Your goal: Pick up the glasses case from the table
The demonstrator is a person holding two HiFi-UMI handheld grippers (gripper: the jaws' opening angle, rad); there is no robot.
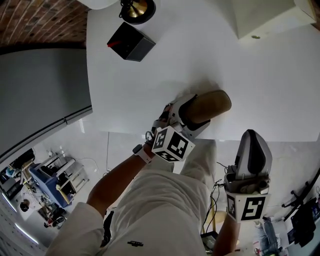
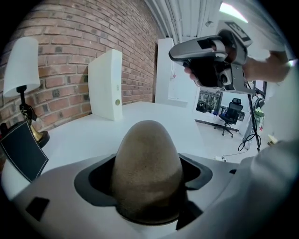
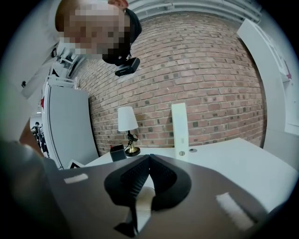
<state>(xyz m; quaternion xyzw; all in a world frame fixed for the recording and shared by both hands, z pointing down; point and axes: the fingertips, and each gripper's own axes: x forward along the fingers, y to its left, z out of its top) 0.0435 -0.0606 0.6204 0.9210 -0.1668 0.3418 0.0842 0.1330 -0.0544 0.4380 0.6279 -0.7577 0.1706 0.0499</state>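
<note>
The glasses case [image 1: 210,104] is a brown, rounded, felt-like pouch. It sits between the jaws of my left gripper [image 1: 192,114] at the near edge of the white table [image 1: 150,90], its far end sticking out over the tabletop. In the left gripper view the case [image 2: 147,168] fills the gap and both jaws press on its sides. My right gripper [image 1: 252,150] hangs off the table at the lower right, apart from the case. In the right gripper view its jaws [image 3: 148,161] meet with nothing between them. It also shows raised in the air as the right gripper [image 2: 210,51].
A black box [image 1: 131,42] and a brass lamp base [image 1: 136,9] stand at the table's far left. A white upright box [image 1: 265,17] stands at the far right. The person's legs are below the table edge. A brick wall backs the table.
</note>
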